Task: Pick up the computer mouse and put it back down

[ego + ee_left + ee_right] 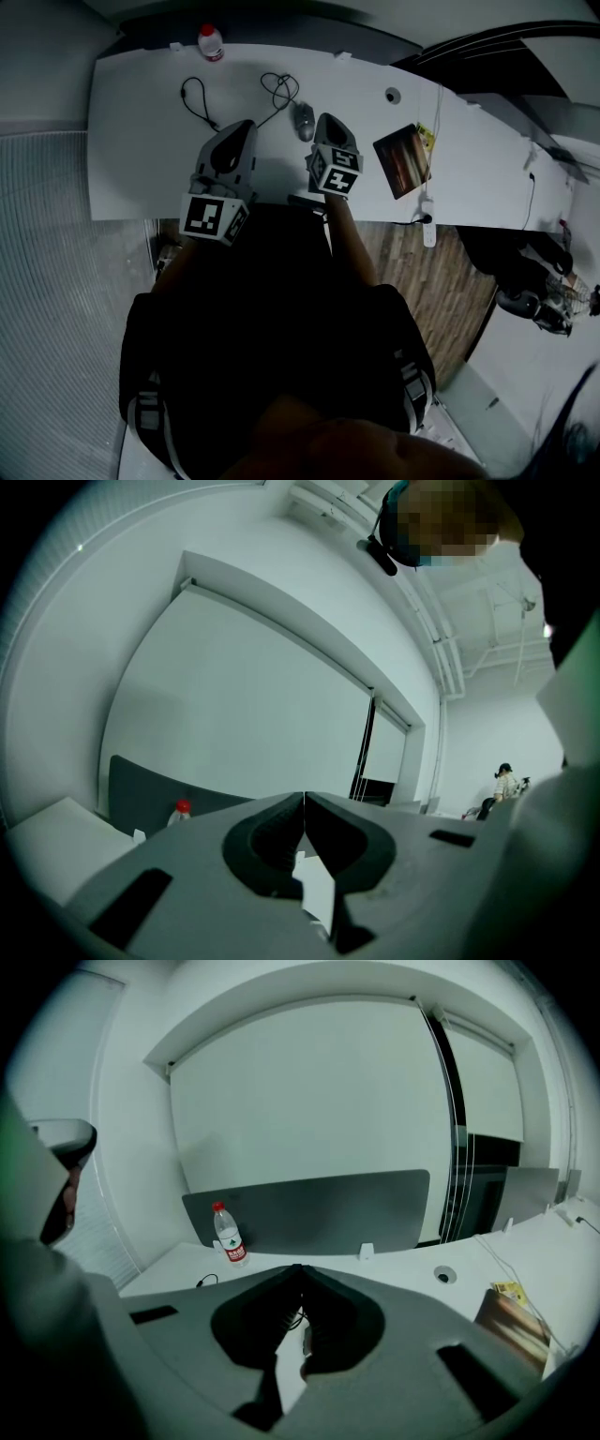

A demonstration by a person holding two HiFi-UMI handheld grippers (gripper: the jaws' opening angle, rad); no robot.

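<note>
Grey computer mouse point(304, 122) on white desk point(141, 103) beside right gripper point(327, 119)

I see a smooth, matt white bench point(141, 141), and the computer mouse point(304, 120) looks like grey plastic with a faint sheen. The left tool point(246, 125) and the right tool point(326, 118) are matt grey plastic with dark ribbed pads point(262, 1321). The water bottle point(211, 42) is clear plastic, and the floor point(431, 281) looks wood-planked.

The white desk point(141, 141) carries a grey computer mouse point(304, 120) near its middle. Left of the mouse lie two black cable loops point(197, 101). Farther left, at the desk's far edge, stands a red-capped bottle point(211, 42). Right of the mouse sits a round cable port point(393, 95), and nearer than that lies a brown book point(403, 159).
</note>
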